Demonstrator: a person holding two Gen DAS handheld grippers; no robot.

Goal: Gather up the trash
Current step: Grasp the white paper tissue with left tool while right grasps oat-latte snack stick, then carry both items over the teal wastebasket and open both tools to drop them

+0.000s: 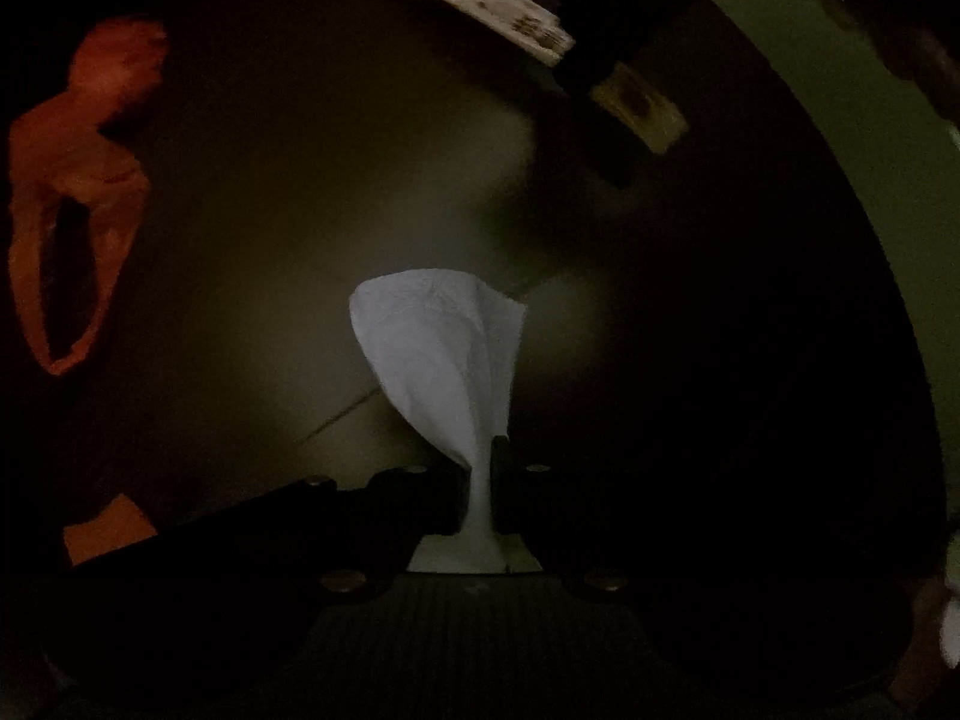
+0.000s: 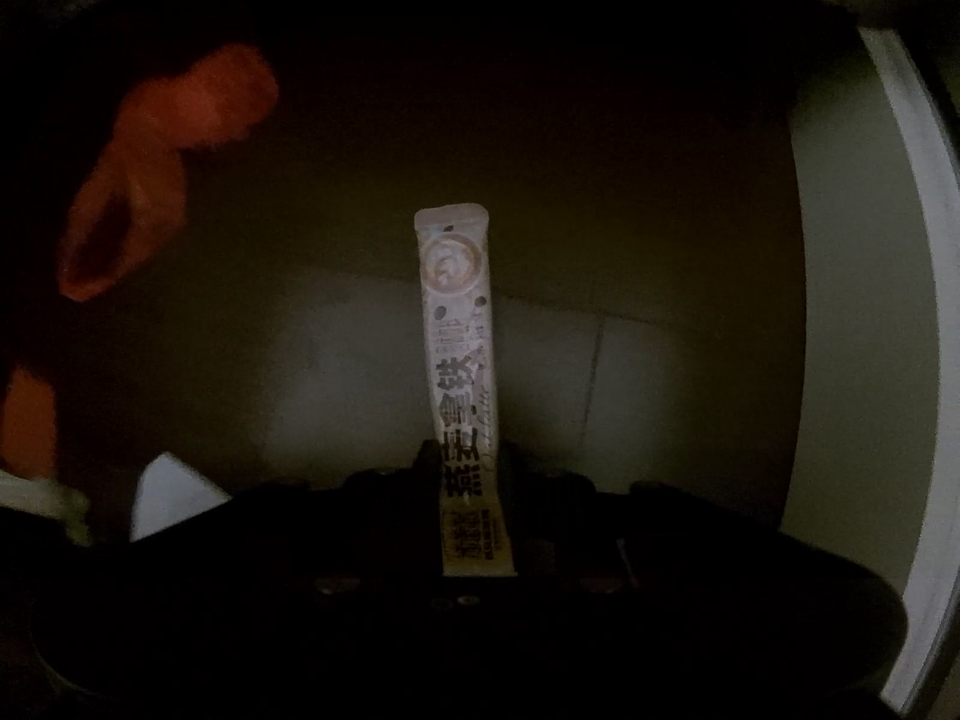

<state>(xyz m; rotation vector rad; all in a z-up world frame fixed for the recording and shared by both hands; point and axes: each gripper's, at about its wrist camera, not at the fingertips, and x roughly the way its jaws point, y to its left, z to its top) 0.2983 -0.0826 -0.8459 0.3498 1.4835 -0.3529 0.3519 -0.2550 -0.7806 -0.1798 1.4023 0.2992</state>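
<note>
The room is dim, and both grippers point down over a pale tiled floor [image 1: 336, 252]. The left gripper [image 1: 483, 504] is clenched on a crumpled white paper tissue [image 1: 438, 348]; its thin twisted end is pinched between the dark fingers and the loose bulk fans out beyond them. The right gripper [image 2: 474, 480] is clamped on a long narrow white drink-mix sachet with black lettering [image 2: 456, 312], gripped near one end so that most of its length sticks out past the fingertips. In the left wrist view that same sachet shows near the top edge, caught in the other tool's dark jaws.

So two pieces of trash look to be in hand, neither resting on the floor as far as I can judge. What is left, I'd say, is carrying them to a bin; no bin is visible that I can make out.

An orange crumpled thing, perhaps a plastic bag [image 1: 78, 192], lies on the floor off to the left and may still need collecting or may be where the trash goes. I cannot tell which.

The floor under both tools is bare. A pale curved edge [image 2: 912, 360] runs along the right side, so free room lies toward the middle and left.
</note>
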